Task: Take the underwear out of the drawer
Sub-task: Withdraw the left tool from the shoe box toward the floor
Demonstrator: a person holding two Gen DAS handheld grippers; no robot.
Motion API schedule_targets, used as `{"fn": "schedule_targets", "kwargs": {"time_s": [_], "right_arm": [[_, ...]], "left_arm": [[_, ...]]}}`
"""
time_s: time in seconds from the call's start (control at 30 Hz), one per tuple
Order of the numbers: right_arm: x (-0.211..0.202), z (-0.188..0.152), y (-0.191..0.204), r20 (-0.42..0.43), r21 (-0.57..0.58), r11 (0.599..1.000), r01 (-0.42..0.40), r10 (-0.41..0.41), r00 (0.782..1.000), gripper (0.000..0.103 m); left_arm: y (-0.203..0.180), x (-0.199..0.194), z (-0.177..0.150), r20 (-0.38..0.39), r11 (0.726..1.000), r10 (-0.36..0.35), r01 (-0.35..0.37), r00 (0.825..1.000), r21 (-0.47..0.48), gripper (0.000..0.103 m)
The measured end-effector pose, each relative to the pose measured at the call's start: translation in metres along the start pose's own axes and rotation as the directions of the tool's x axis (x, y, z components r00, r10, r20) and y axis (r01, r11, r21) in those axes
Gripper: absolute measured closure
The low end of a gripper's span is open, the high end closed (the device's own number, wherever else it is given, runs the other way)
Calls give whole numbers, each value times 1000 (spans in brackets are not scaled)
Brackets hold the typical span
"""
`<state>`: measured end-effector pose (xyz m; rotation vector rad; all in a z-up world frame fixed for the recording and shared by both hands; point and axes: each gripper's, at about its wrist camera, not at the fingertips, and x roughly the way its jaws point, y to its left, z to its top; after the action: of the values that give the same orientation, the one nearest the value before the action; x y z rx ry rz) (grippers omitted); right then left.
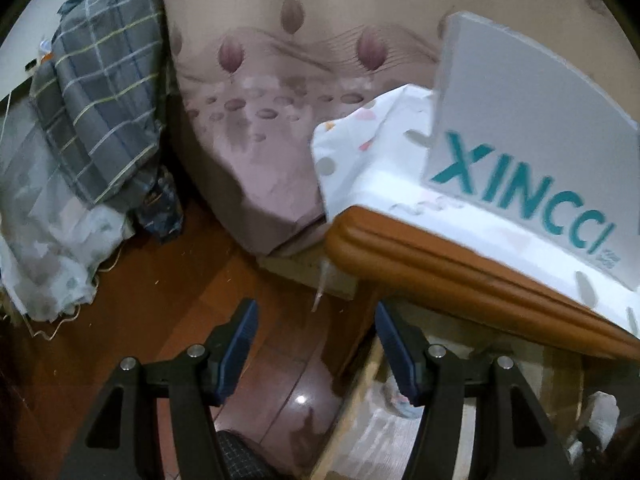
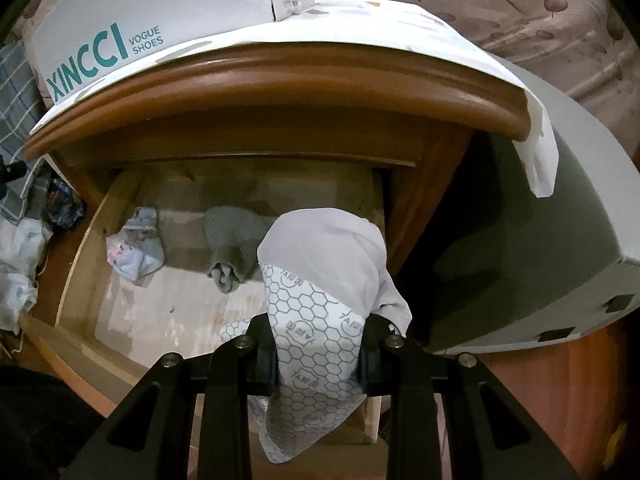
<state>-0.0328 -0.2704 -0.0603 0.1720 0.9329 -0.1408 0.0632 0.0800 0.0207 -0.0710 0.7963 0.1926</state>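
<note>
In the right wrist view my right gripper (image 2: 318, 360) is shut on a pale lilac pair of underwear (image 2: 324, 252) whose lining is printed with hexagons. The garment hangs over the open wooden drawer (image 2: 76, 256) of a nightstand (image 2: 280, 80). On the drawer floor lie a pale blue bundle (image 2: 134, 248) and a grey rolled garment (image 2: 232, 244). My left gripper (image 1: 315, 308) is open and holds nothing. It hovers over the wooden floor beside the drawer's side wall (image 1: 352, 412). The pale blue bundle (image 1: 400, 400) shows blurred behind its right finger.
A XINCCI shoe box (image 2: 120, 20) stands on a white cloth (image 2: 400, 28) on the nightstand. A bed with a pink leaf-print sheet (image 1: 280, 120) lies behind. Plaid grey bedding (image 1: 100, 100) and pale fabric (image 1: 48, 248) are piled on the floor. A grey-white box (image 2: 540, 260) stands right of the nightstand.
</note>
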Motion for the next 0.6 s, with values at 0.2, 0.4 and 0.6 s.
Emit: {"fn": "schedule_targets", "kwargs": {"time_s": [0.2,0.4,0.6], "right_arm": [[-1,0,11,5,-39,999,1,-1,1000,78],[-7,1,17,27,-67,998,-7,9,1000,78],[-13,2,18,45,-77,997,-18,21,999,78]], "left_arm": [[20,18,2,-52,996,21,-25,998,-84,41],[27,24,1,-111,993,-1,-12,994,-121,41],[22,15,3,-76,996,22,-29,997,-84,41]]}}
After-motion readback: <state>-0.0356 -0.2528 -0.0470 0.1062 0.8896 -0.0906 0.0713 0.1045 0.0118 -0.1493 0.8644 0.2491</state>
